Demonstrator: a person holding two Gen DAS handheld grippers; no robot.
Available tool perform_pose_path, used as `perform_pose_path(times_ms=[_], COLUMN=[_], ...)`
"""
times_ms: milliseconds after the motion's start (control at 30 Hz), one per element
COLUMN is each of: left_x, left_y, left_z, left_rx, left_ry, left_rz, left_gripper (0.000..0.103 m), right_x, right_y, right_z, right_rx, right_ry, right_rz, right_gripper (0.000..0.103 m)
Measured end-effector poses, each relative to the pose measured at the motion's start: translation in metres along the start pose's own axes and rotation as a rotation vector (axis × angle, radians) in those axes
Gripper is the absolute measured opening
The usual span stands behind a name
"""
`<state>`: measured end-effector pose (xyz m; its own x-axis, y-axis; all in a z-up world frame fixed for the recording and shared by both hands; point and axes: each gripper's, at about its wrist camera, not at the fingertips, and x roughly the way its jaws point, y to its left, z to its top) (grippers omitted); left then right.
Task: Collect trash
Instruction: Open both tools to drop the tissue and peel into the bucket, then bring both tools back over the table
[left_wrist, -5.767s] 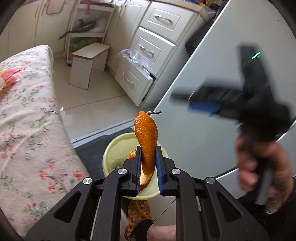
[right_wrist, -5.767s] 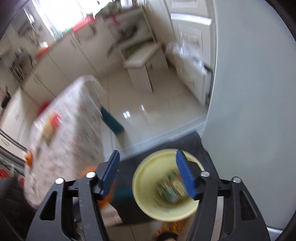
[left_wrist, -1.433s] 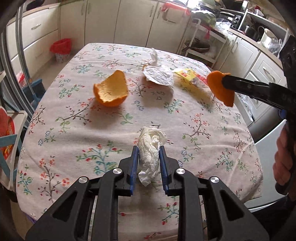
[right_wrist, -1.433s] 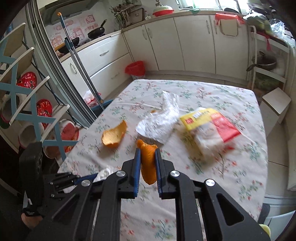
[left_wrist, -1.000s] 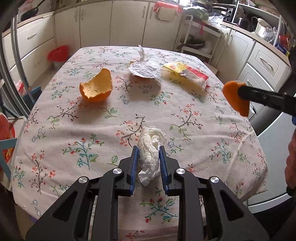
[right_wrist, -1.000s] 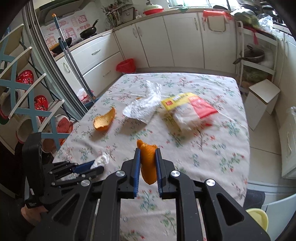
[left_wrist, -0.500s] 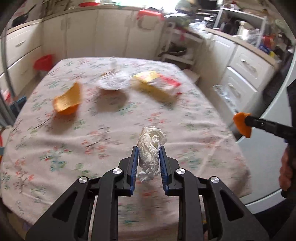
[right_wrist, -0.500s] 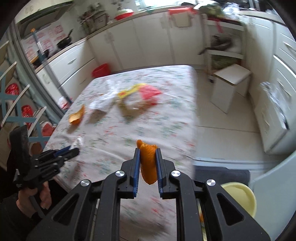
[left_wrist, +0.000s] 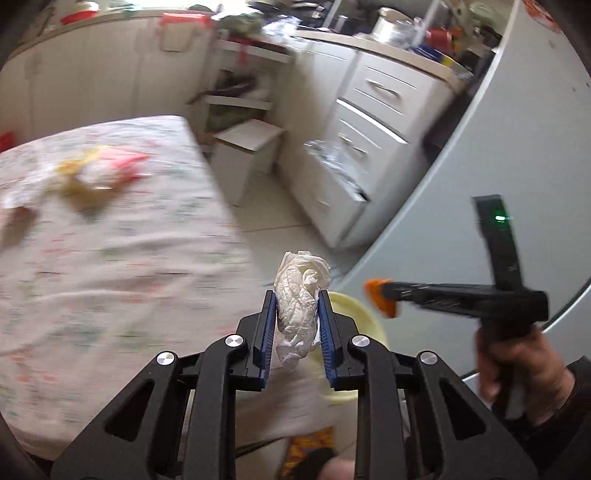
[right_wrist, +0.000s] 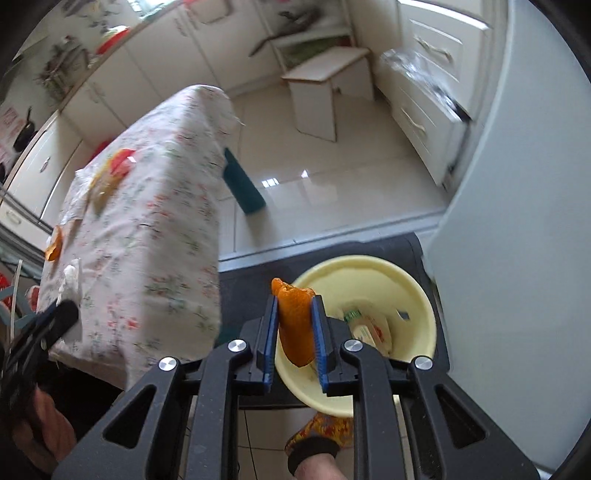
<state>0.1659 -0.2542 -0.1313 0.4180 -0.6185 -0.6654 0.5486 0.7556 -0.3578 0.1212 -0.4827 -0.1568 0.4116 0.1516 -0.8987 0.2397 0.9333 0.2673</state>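
Observation:
My left gripper (left_wrist: 297, 299) is shut on a crumpled white tissue (left_wrist: 301, 295) and holds it in the air past the table's corner, near the yellow bin (left_wrist: 364, 314). My right gripper (right_wrist: 294, 304) is shut on a piece of orange peel (right_wrist: 295, 328) just above the yellow bin's (right_wrist: 406, 280) left rim. The bin holds a wrapper (right_wrist: 369, 328). The right gripper also shows in the left wrist view with the peel (left_wrist: 380, 295) at its tip. On the flowered table (right_wrist: 166, 229) lie another orange peel (right_wrist: 55, 245) and a red and yellow packet (right_wrist: 114, 170).
A grey fridge door (right_wrist: 517, 221) stands close on the right of the bin. A black mat (right_wrist: 251, 288) lies under the bin. A small white stool (right_wrist: 321, 85) and white drawers (right_wrist: 424, 85) stand across the tiled floor. A teal table leg (right_wrist: 243, 188) shows under the cloth.
Both grippers have swung away from the table toward the floor at the right. The bin now lies right under the right gripper's peel, and the tissue hangs near the bin.

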Motion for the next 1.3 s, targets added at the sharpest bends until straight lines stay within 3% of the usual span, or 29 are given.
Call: perform_pose_path(times_ms=[100, 167, 233, 367, 467, 600, 700, 867, 1100, 1300], left_x=[0.026, 0.042, 0.06, 0.078, 0.072, 0.051, 0.029, -0.018, -0.078, -0.113], left_y=[-0.03, -0.044, -0.055, -0.067, -0.069, -0.064, -0.05, -0.008, 0.057, 0.11], left_z=[-0.002, -0.005, -0.007, -0.01, -0.009, -0.004, -0.001, 0.002, 0.003, -0.005], left_rx=[0.009, 0.016, 0.02, 0.04, 0.049, 0.081, 0.096, 0.081, 0.044, -0.001], left_ry=[0.035, 0.067, 0.105, 0.144, 0.119, 0.069, 0.031, -0.026, -0.079, -0.111], left_rz=[-0.028, -0.035, -0.034, -0.006, 0.024, 0.106, 0.17, 0.29, 0.426, 0.492], left_gripper=[0.021, 0.021, 0.023, 0.041, 0.058, 0.076, 0.086, 0.093, 0.095, 0.095], right_x=[-0.002, -0.006, -0.015, -0.039, -0.058, -0.069, -0.077, -0.089, -0.105, -0.114], right_y=[-0.012, -0.022, -0.034, -0.054, -0.056, -0.039, -0.022, 0.003, 0.059, 0.111], right_z=[-0.001, 0.002, 0.004, 0.009, 0.013, 0.02, 0.024, 0.027, 0.024, 0.006], right_rx=[0.037, 0.084, 0.125, 0.226, 0.252, 0.209, 0.16, 0.099, -0.028, -0.193], right_ry=[0.011, -0.004, -0.029, -0.127, -0.21, -0.256, -0.284, -0.356, -0.424, -0.483], right_rz=[-0.013, -0.024, -0.022, 0.018, 0.066, 0.084, 0.075, 0.026, 0.033, 0.015], right_gripper=[0.022, 0.04, 0.042, 0.05, 0.065, 0.072, 0.076, 0.087, 0.093, 0.096])
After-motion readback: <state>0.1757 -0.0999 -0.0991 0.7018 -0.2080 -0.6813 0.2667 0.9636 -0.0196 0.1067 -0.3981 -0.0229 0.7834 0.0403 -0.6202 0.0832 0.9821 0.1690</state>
